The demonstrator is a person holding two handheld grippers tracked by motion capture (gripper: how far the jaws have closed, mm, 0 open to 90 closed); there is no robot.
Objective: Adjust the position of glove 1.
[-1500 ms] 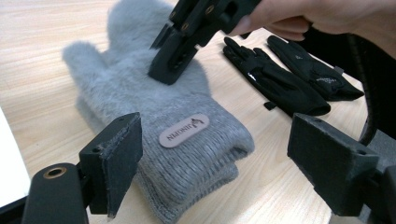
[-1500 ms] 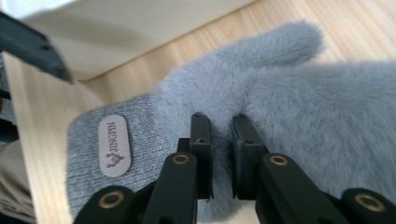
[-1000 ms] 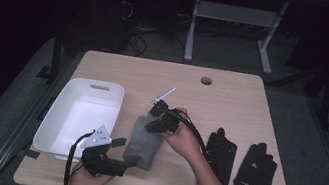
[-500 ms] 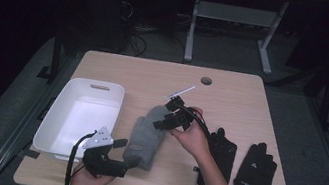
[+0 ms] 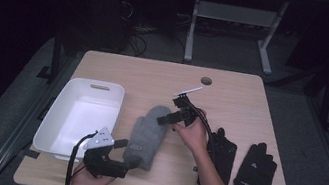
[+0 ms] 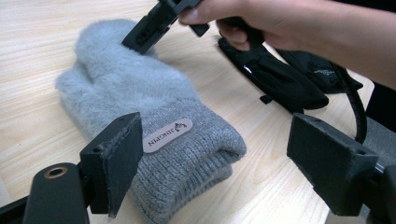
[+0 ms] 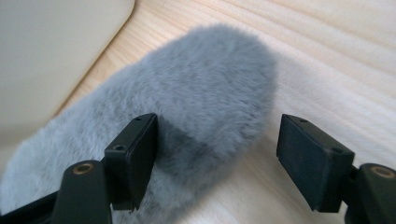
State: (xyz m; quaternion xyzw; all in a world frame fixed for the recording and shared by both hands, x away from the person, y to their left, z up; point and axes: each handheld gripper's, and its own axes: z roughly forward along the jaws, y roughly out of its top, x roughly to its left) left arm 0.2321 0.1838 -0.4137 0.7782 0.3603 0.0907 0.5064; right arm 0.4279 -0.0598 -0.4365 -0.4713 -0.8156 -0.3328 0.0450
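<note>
On the bench (image 5: 154,78), the tub (image 5: 80,115) is sitting left of the mitten (image 5: 147,134), and two gloves (image 5: 237,161) are lying side by side to its right.

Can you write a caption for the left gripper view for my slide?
Open left gripper faces the knitted cuff of a fluffy grey mitten while the right gripper touches its tip.

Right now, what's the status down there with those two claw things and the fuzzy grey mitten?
Left gripper open at mitten cuff. Right gripper open over fluffy tip. Grey mitten flat on table, ungripped. White bin left, black gloves right; nothing blocking.
</note>
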